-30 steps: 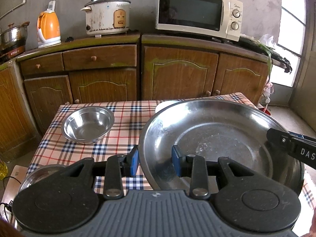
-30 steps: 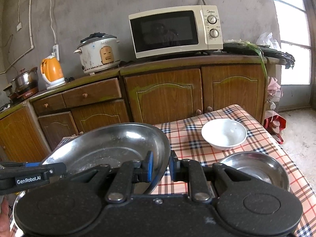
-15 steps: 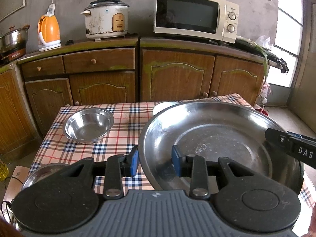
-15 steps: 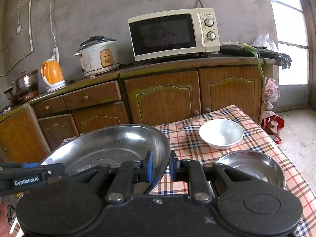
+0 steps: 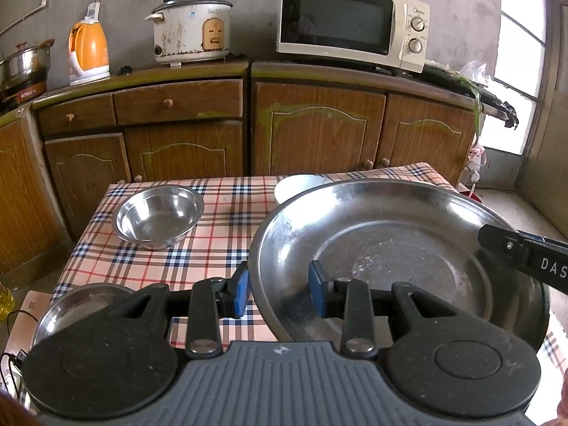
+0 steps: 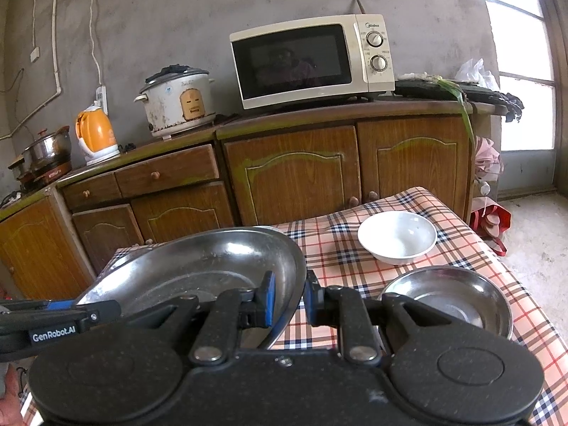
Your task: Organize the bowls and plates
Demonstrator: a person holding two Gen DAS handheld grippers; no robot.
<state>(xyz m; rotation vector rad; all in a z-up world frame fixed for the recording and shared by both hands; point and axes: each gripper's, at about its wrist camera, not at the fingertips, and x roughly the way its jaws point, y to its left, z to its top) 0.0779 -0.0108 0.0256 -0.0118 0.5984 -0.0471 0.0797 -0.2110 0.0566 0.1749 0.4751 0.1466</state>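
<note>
A large steel plate (image 5: 401, 248) is held up above the checked table (image 5: 220, 245) by both grippers. My left gripper (image 5: 278, 293) straddles its left rim, with its pads apart and not pressing the metal. My right gripper (image 6: 287, 301) is shut on the plate's right rim (image 6: 213, 266). A steel bowl (image 5: 158, 216) stands at the table's far left. A white bowl (image 6: 397, 236) stands at the far right, its edge also showing in the left wrist view (image 5: 294, 186). A small steel dish (image 6: 449, 298) lies at the near right. Another steel dish (image 5: 80, 307) lies at the near left.
Behind the table runs a wooden cabinet (image 5: 248, 131) with a microwave (image 5: 351, 21), a rice cooker (image 5: 191, 32) and an orange kettle (image 5: 88, 51). A red bag (image 6: 491, 220) lies on the floor to the right of the table.
Both grippers and the large plate have risen a little; the table and bowls sit lower in both views. The grips look the same.
</note>
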